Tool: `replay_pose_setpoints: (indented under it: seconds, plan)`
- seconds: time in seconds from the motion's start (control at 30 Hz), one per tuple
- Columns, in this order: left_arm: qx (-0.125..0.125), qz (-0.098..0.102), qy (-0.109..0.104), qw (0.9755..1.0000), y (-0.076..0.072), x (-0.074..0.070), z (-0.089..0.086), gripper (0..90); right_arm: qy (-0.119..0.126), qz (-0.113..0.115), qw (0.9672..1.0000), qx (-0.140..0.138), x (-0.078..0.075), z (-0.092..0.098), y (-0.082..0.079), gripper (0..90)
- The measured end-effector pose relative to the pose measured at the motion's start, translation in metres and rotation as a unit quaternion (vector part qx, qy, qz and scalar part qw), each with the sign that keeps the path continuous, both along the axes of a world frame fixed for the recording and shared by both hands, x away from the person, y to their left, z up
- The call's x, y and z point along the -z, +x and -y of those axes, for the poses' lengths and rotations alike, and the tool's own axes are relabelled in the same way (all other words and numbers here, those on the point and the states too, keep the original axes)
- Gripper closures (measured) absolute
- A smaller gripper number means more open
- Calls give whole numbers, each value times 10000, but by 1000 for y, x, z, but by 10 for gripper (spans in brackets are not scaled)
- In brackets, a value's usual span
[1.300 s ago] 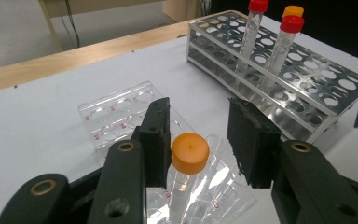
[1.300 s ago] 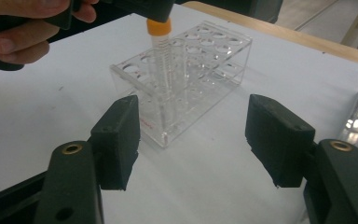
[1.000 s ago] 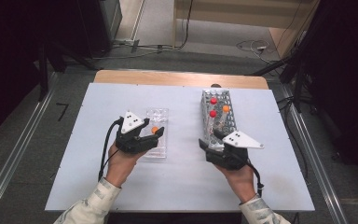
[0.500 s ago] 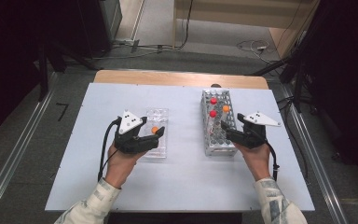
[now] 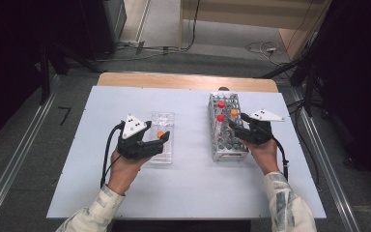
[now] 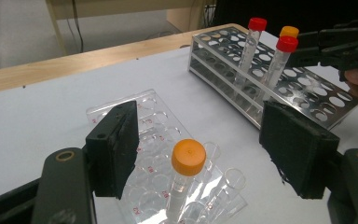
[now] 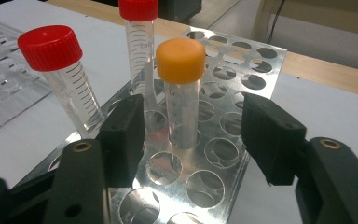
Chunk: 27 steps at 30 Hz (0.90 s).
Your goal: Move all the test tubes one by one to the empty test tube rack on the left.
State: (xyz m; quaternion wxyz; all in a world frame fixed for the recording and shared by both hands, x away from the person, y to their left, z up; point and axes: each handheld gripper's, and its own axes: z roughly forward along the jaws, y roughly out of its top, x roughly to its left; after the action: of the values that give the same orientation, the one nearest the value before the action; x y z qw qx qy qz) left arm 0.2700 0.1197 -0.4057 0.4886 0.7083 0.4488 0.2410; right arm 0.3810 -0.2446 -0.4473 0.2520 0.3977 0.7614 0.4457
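Observation:
A clear tube with an orange cap stands in a clear plastic rack at the table's left. My left gripper is open around that tube, and its pads are clear of it. On the right, a metal rack holds two red-capped tubes and a second orange-capped tube. My right gripper reaches in from the rack's right side. Its jaws have just been closing and still stand apart on both sides of this orange-capped tube.
The white table top has free room in front of both racks. A wooden strip runs along the far edge. Most holes of the metal rack are bare. Metal rails flank the table.
My right gripper has moved from the rack's near end up along its right side and turned in toward the orange-capped tube. The left gripper has stayed in place.

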Motion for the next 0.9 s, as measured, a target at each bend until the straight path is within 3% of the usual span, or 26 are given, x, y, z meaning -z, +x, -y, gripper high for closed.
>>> replay_pose_setpoints:
  seconds: [0.2,0.43,0.57,0.77,0.9]
  plan:
    - [1,-4,0,10000,0,0,-1,289,-17,-65,9999,-115,4,-1,6,558]
    - [-8,-23,9,10000,0,1,-1,289,15,-37,9996,-271,7,-2,8,617]
    - [-8,-30,-2,10000,0,2,0,289,-13,14,9996,-276,8,-3,9,701]
    - [-13,-31,-1,10000,0,2,0,289,17,92,9997,-239,5,-2,8,712]
    - [-12,-31,-2,10000,0,2,-1,288,73,231,9994,-231,-11,-2,5,712]
